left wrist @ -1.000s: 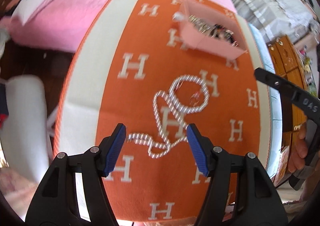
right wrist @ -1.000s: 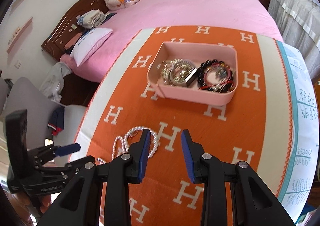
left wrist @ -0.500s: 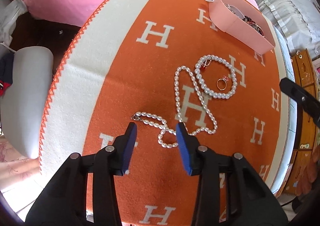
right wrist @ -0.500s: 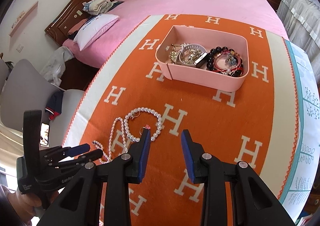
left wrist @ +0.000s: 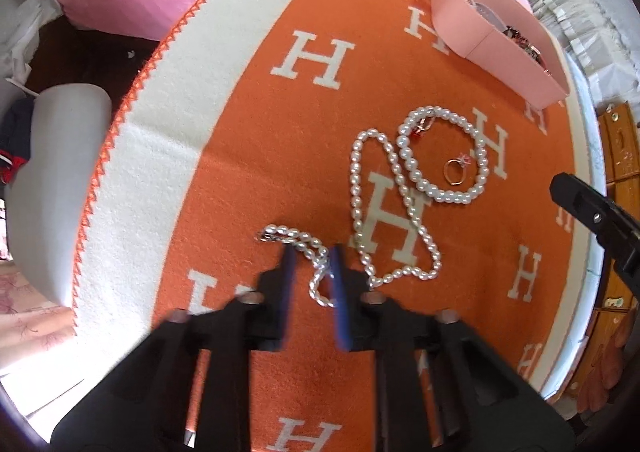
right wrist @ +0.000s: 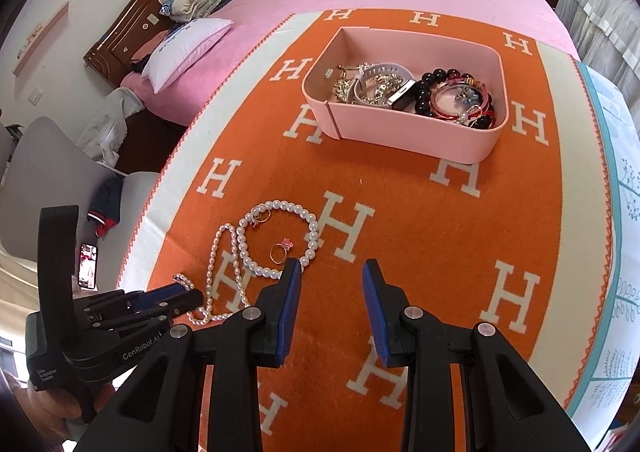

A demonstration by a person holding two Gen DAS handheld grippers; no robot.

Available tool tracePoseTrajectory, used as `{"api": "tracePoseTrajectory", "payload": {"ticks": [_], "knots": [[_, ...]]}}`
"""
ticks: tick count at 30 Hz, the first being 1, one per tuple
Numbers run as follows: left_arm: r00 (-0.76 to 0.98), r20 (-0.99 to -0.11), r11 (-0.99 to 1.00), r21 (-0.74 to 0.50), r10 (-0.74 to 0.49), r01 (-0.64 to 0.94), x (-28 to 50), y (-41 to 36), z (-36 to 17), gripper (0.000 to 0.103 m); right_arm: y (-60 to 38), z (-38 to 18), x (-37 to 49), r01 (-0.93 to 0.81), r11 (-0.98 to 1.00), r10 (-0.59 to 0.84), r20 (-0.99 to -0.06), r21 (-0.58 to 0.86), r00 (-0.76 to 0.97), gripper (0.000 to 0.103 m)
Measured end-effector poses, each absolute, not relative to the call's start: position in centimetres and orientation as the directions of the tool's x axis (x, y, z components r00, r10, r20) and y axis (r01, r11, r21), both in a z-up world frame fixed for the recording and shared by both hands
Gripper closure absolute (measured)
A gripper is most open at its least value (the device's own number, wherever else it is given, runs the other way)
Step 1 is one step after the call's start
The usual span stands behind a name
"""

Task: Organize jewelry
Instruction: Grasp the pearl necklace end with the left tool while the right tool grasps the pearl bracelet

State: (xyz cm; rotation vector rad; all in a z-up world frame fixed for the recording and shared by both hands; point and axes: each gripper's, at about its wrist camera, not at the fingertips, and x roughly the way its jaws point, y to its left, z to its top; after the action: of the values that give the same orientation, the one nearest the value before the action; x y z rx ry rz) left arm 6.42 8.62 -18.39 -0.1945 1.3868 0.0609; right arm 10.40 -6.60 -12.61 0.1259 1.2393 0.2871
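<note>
Orange blanket [left wrist: 256,156]: left tongs [left wrist: 312,272] pinch the pearl necklace [left wrist: 360,188]; right tongs [right wrist: 330,292] gape empty.

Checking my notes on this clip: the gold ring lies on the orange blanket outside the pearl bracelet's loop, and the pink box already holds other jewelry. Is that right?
Not quite. The gold ring lies inside the loop of the pearl bracelet, on the orange blanket, as the right wrist view shows. The pink box does already hold other jewelry.

Motion blur smears the left gripper [left wrist: 311,272] fingers [left wrist: 286,284], hiding their contact with the pearl necklace [left wrist: 320,266].
</note>
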Motion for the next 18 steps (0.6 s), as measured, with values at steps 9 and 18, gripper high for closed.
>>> {"api": "tracePoseTrajectory", "payload": {"ticks": [9, 18], "knots": [[0.209, -0.974, 0.979, -0.12, -0.084, -0.162, 6.0, 9.3, -18.5, 0.1, -5.5, -14.3, 12.1, -0.149, 0.943, 0.327, -0.912, 0.297, 0.247, 0.071], [0.253, -0.964, 0.978, -0.125, -0.08, -0.169, 4.8, 10.3, -16.6, 0.1, -2.0, -16.7, 15.0, -0.214, 0.949, 0.278, -0.938, 0.234, 0.206, 0.078]]}}
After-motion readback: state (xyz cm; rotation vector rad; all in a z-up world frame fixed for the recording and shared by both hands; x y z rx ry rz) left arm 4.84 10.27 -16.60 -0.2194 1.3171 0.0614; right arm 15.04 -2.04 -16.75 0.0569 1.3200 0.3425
